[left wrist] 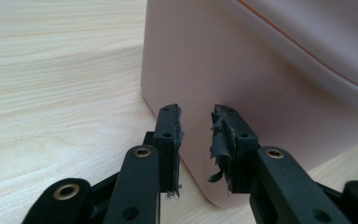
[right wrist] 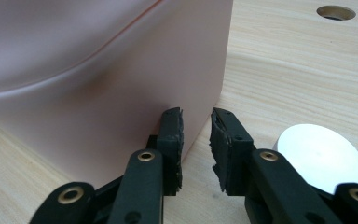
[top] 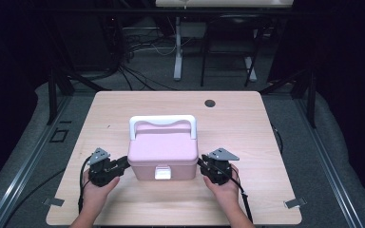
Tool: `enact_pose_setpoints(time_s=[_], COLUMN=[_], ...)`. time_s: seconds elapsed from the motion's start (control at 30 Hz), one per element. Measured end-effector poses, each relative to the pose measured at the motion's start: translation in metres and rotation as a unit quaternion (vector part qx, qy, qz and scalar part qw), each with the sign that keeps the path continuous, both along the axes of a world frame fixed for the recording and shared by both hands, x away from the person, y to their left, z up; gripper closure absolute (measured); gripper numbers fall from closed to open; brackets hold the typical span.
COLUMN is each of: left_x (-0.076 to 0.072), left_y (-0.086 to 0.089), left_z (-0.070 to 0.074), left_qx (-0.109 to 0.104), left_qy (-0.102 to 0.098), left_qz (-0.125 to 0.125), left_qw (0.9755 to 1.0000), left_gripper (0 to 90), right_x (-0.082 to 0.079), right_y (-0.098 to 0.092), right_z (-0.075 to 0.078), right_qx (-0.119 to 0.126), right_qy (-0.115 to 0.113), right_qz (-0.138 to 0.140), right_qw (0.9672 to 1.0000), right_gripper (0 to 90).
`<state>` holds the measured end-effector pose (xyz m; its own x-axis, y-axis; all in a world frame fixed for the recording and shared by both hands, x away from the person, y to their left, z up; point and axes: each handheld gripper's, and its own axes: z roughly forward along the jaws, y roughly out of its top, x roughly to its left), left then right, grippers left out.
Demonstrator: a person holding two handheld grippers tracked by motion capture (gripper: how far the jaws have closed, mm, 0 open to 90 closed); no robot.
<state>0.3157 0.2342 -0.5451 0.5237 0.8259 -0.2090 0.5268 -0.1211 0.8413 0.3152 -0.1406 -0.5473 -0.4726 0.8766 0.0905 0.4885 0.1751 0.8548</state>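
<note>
The pink box sits on the bench, its white handle folded toward the box's far edge and its white latch on the box's near face. The left gripper is at the box's left wall, the right gripper at the box's right wall, each at a lower near corner. In the left gripper view the fingers stand a narrow gap apart with nothing between them, tips close against the box wall; in the right gripper view the fingers are likewise slightly parted and empty beside the box's corner. A white disc lies on the bench just beside the box.

The step in hand looks like bracing the box from both sides. Next probably calls for even inward pressure from both grippers, kept level so the box does not twist or slide, before lifting or shifting it
</note>
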Motion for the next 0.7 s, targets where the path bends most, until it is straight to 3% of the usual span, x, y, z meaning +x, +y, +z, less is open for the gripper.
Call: enact_pose_setpoints(time_s=[0.23,0.37,0.7], left_x=[-0.002,-0.003,-0.010], left_y=[-0.001,-0.004,-0.004], left_z=[0.001,0.001,0.002], left_qx=[-0.009,-0.006,-0.006], left_qy=[0.009,0.004,0.009], left_qz=[-0.002,0.002,-0.004], left_qw=[0.9999,1.0000,0.9999], left_gripper=[78.2,81.1,87.5], right_x=[-0.002,-0.005,-0.010], right_y=[0.004,0.007,0.007], right_z=[0.001,0.001,0.003], right_qx=[-0.001,0.000,-0.002], right_qy=[0.002,0.007,0.014], right_qz=[0.002,0.000,0.008], right_qw=[1.0000,1.0000,0.9999], right_gripper=[84.4,89.5,89.9])
